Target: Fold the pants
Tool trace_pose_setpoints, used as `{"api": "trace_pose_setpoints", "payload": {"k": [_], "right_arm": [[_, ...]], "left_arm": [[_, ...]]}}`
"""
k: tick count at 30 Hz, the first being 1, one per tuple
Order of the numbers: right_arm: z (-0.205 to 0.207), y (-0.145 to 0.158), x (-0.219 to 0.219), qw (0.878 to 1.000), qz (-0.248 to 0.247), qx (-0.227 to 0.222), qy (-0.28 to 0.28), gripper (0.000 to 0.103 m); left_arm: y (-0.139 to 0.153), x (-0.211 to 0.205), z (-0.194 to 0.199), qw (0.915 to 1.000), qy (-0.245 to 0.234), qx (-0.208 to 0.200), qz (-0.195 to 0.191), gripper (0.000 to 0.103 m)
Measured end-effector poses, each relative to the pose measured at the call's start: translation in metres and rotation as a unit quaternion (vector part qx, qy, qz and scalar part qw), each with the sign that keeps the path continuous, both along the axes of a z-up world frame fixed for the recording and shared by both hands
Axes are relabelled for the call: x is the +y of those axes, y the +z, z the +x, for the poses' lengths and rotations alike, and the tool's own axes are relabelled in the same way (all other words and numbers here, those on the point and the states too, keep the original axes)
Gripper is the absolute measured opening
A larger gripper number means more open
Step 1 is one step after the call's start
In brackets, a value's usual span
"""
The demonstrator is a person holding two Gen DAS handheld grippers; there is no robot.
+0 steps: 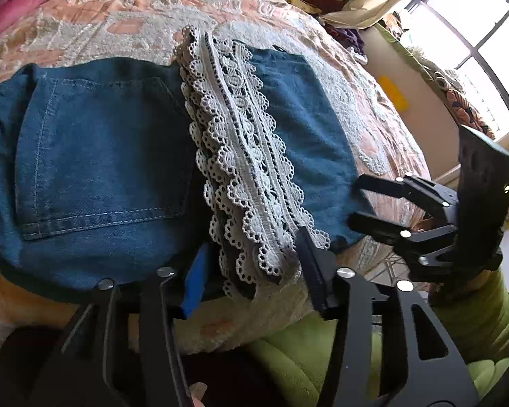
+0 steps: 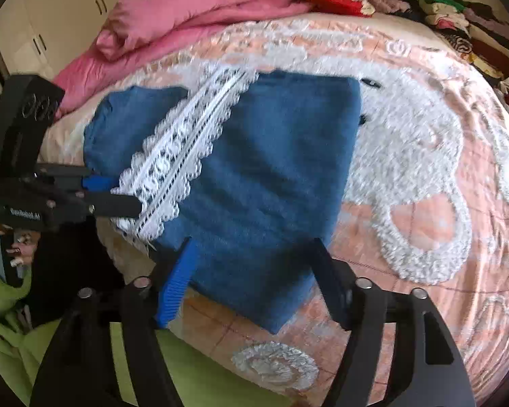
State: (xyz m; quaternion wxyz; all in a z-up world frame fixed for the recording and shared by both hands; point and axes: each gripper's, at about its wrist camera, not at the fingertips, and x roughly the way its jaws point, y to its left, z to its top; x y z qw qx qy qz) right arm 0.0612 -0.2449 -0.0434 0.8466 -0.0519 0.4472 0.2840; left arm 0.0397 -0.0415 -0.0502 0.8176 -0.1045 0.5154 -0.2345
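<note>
1. Left gripper (image 1: 251, 271): jaws parted, straddling the near edge of the lace trim (image 1: 244, 169); the pads do not press on it.
2. Right gripper (image 2: 254, 281): jaws released wide, set either side of the near corner of the folded denim pants (image 2: 264, 176), clamping nothing.
3. The pants lie folded flat on the bed, just ahead of both jaws, back pocket (image 1: 101, 156) left of the lace.
4. A hand (image 2: 3, 237) grips the left tool's handle.
5. Beyond the pants spreads the peach patterned bedspread (image 2: 424, 169).
6. Farthest from the jaws: a pink quilt (image 2: 186, 10) and stacked clothes (image 2: 475, 34).
</note>
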Motion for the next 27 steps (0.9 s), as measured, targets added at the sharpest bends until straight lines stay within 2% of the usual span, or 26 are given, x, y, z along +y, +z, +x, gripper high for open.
{"api": "trace_pose_setpoints", "payload": {"k": [3,6,8,10,17,18,27], "right_arm": [[-0.001,0.008,-0.003,1.0,0.006,-0.011,-0.006,0.079],[-0.001,0.014,-0.005,1.0,0.012,-0.019,-0.01,0.082],[-0.001,0.018,-0.006,0.999,0.013,-0.025,-0.015,0.09],[-0.001,0.021,-0.007,0.999,0.013,-0.031,-0.016,0.092],[-0.002,0.031,-0.005,0.999,0.012,-0.047,-0.019,0.092],[-0.002,0.032,-0.005,0.999,0.011,-0.048,-0.02,0.092],[0.004,0.048,0.012,0.998,0.009,-0.062,-0.01,0.092]], "left_arm": [[0.004,0.001,-0.001,0.9999,0.006,-0.008,0.005,0.062],[0.008,0.002,-0.002,0.9998,0.01,-0.016,0.01,0.066],[0.012,0.003,-0.003,0.9995,0.013,-0.023,0.014,0.071],[0.017,0.004,-0.004,0.9991,0.017,-0.032,0.023,0.079],[0.03,0.017,-0.009,0.9967,0.04,-0.059,0.039,0.087],[0.033,0.019,-0.009,0.9961,0.046,-0.063,0.042,0.093],[0.047,0.049,-0.016,0.991,0.086,-0.088,0.053,0.093]]}}
